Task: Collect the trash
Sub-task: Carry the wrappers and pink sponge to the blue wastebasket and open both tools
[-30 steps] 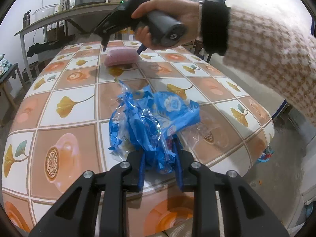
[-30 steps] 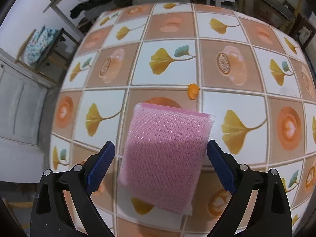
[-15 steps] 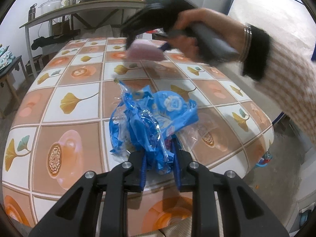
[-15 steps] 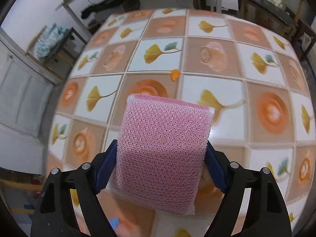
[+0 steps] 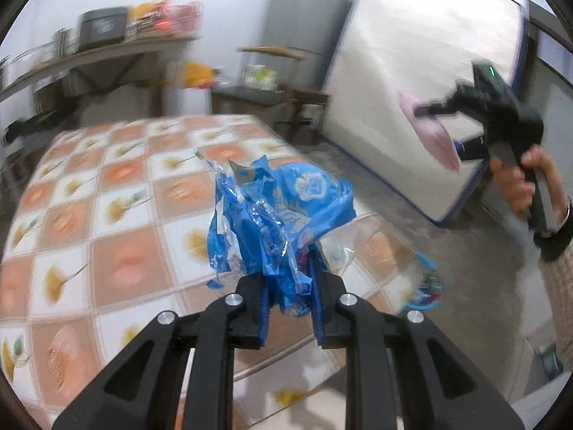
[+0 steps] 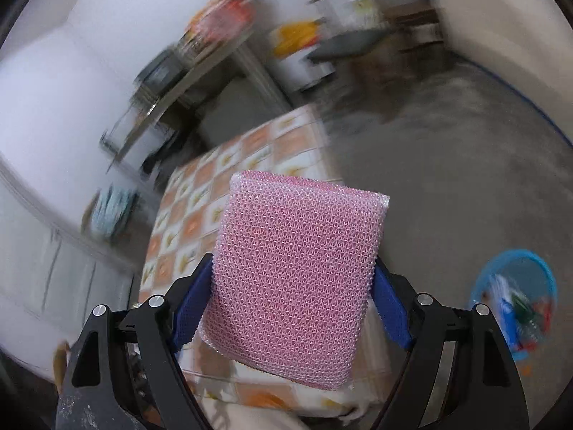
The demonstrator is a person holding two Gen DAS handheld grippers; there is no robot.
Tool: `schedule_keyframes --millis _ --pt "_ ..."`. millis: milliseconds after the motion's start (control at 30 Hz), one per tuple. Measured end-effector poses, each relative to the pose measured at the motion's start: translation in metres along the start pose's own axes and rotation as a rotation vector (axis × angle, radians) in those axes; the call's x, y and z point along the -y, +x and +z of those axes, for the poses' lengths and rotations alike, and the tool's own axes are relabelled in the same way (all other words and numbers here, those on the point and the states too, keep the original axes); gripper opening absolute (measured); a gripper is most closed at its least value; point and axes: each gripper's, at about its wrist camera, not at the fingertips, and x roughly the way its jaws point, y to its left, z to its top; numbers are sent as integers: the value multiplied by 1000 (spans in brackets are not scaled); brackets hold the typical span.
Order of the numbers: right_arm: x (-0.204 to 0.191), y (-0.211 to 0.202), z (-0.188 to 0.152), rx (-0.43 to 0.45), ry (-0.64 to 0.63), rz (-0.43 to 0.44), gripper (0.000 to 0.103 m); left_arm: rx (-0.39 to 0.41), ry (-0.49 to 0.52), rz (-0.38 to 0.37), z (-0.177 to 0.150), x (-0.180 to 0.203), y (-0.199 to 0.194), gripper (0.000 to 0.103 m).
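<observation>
L gripper (image 5: 290, 308) pinches blue wrapper (image 5: 279, 215); R gripper (image 6: 293, 308) grips pink sponge (image 6: 293, 279), prob.

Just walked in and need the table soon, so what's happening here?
A person is clearing trash with two handheld grippers. The left gripper has its jaws clamped on a crumpled blue plastic wrapper above the tiled table. The right gripper holds a pink mesh sponge off the table, near a blue basket on the floor.
</observation>
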Motion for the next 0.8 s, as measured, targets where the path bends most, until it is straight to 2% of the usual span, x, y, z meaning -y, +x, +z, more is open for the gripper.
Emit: schedule_keyframes --millis 100,267,400,500,600,667,800 --pt "63 -35 -28 37 117 -53 77 -6 69 -110 23 46 17 18" --pt "154 -50 -79 47 339 -92 77 -66 159 -287 47 125 61 18" --pt "220 -53 -111 66 503 -102 77 -215 154 -424 55 184 124 18" --pt "249 -53 -123 74 581 -105 77 -338 152 -474 52 223 181 18" --pt "276 -54 -136 90 653 -87 77 -450 155 -466 37 256 241 18" --pt "284 -59 -137 105 665 -63 77 -484 187 -435 21 275 276 18" --pt "297 -60 -128 105 647 -45 77 -526 176 -459 -3 302 332 18"
